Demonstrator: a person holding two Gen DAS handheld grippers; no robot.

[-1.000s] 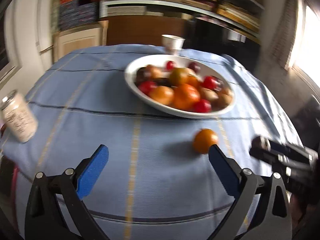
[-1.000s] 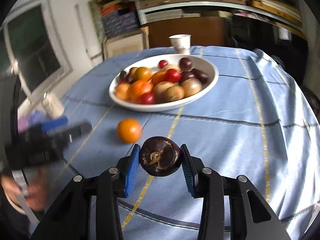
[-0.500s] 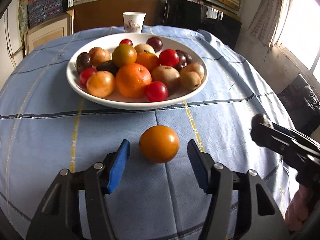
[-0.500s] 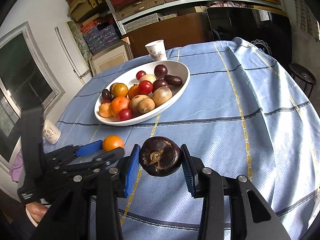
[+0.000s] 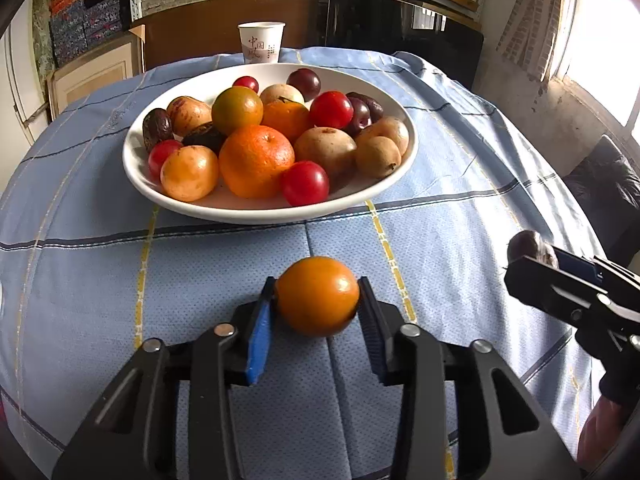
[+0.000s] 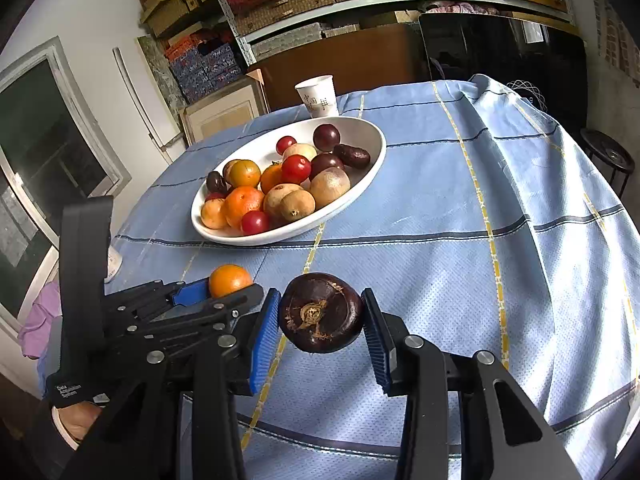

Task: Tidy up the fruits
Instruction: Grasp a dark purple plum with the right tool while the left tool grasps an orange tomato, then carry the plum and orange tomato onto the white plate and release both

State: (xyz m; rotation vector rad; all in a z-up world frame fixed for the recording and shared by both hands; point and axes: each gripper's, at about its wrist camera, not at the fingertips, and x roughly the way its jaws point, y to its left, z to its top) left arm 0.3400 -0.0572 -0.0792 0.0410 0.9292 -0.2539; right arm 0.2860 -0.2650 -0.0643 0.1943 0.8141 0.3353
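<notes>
Left gripper (image 5: 318, 300) is closing its blue pads on our round orange fruit (image 5: 317, 297), sitting on the blue checked tablecloth (image 5: 460, 240) just near of the white oval bowl (image 5: 408, 160). Right gripper (image 6: 320, 314) clamps a dark brown wrinkled fruit (image 6: 321, 312) above the cloth.

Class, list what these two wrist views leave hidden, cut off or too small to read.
- Paper cup, both views: print too small to read.
- Orange fruit, right wrist view: lower part hidden by the left tongs, which are closing on it.
- Dark fruit, left wrist view: mostly hidden by the right tongs.
- White bowl: lower fruits covered by upper ones.
</notes>
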